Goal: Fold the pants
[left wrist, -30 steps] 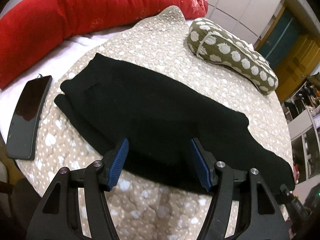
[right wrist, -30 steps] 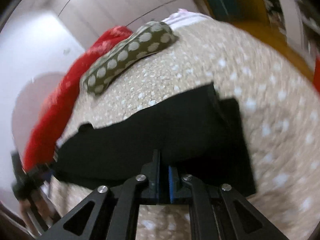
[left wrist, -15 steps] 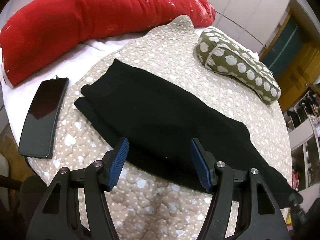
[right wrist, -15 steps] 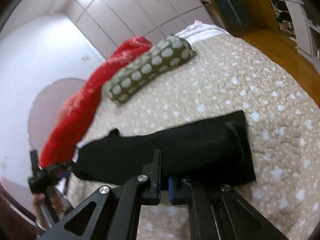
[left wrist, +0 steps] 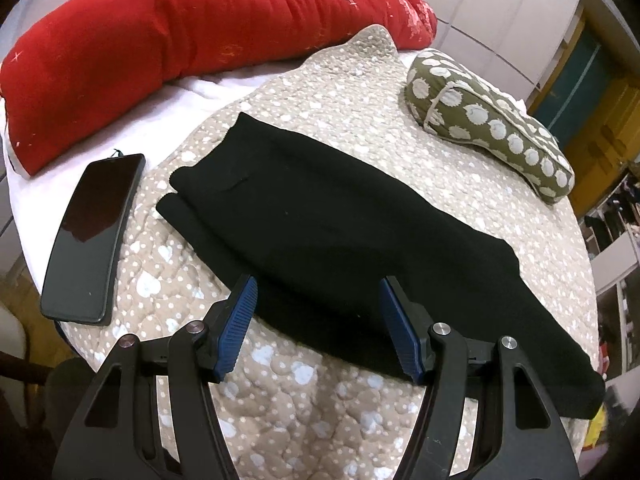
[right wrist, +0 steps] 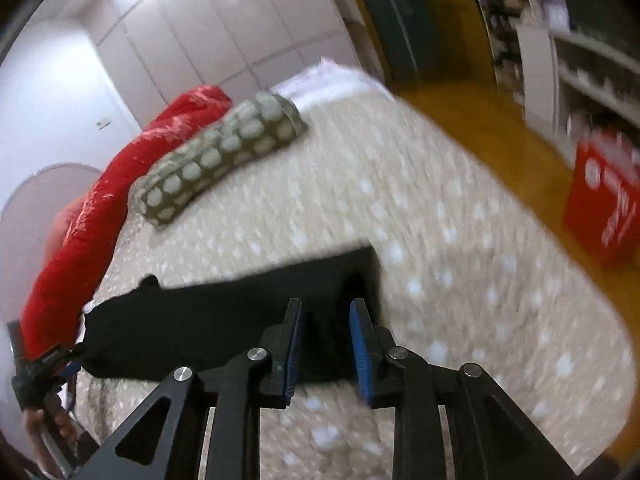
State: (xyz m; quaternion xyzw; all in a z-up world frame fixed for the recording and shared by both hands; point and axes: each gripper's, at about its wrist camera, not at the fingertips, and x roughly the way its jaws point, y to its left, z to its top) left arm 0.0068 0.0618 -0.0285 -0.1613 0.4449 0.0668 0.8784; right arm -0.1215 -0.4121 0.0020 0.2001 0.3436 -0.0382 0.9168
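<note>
Black pants (left wrist: 328, 232) lie folded lengthwise, flat on a beige dotted quilt (left wrist: 280, 392). My left gripper (left wrist: 318, 320) is open and empty, hovering over the pants' near long edge. In the right wrist view the pants (right wrist: 224, 320) stretch to the left, their end at the right. My right gripper (right wrist: 326, 344) is open, its jaws a little apart above the pants' end, holding nothing. The left gripper (right wrist: 44, 364) shows at the far left edge of that view.
A black phone (left wrist: 92, 236) lies at the quilt's left edge. A red bolster (left wrist: 180, 40) and an olive spotted pillow (left wrist: 488, 120) lie at the far side. A red box (right wrist: 604, 208) stands on the yellow floor beyond the bed's right edge.
My right gripper has opened and let go of the pants' end, which now lies on the quilt. My left gripper has pulled back from the pants, staying open.
</note>
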